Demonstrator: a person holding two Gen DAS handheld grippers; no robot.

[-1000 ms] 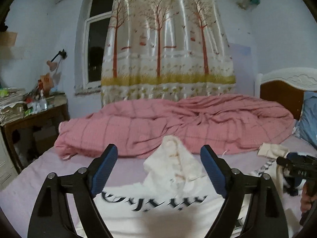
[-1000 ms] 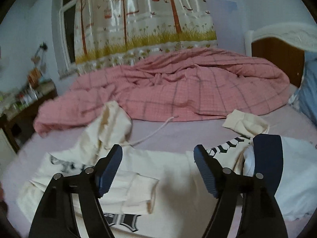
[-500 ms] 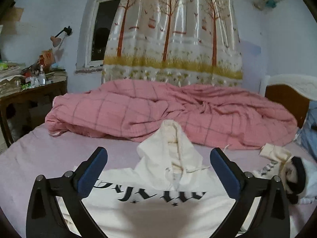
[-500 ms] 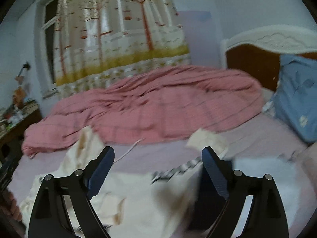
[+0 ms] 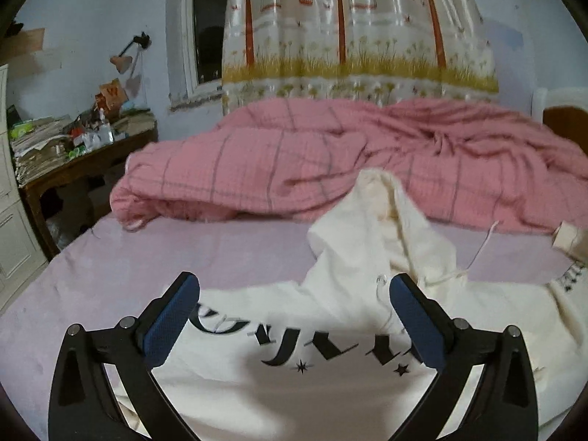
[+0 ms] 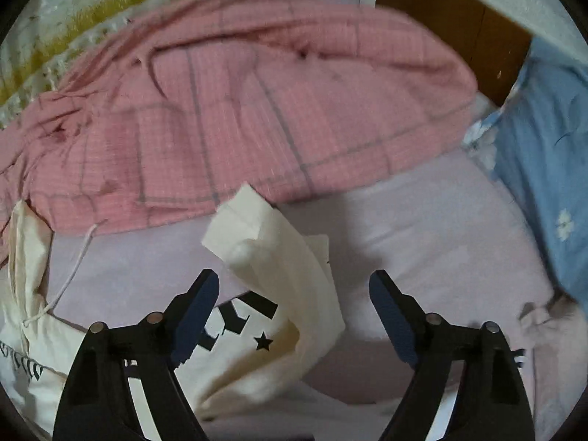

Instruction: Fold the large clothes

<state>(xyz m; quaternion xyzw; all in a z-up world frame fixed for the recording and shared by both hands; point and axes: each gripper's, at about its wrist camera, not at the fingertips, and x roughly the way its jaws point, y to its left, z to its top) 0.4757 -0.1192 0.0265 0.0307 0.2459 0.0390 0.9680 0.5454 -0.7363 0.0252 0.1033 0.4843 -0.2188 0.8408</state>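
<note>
A cream hoodie [image 5: 330,352] with black lettering lies spread on the lilac bed sheet [image 5: 165,257]. Its hood [image 5: 371,220] stands crumpled toward the pink quilt, with a drawstring trailing to the right. My left gripper [image 5: 294,283] hangs wide open just above the chest print, with nothing between its pads. In the right wrist view, the hoodie's sleeve [image 6: 290,275] runs from its cuff [image 6: 239,220] down between the fingers. My right gripper [image 6: 294,279] points steeply down over that sleeve. Its jaws are closing, and the pads stand clear of the cloth.
A bunched pink checked quilt [image 5: 330,161] fills the far half of the bed. A blue flowered pillow [image 6: 540,169] and a wooden headboard [image 6: 459,29] are at the right. A cluttered wooden desk [image 5: 73,154] stands at the left, with a window and tree-print curtain [image 5: 349,29] behind.
My left gripper sank closer to the hoodie's chest and spread wider. My right gripper swung right and tipped downward, from above the hoodie's body to above the sleeve near the pillow.
</note>
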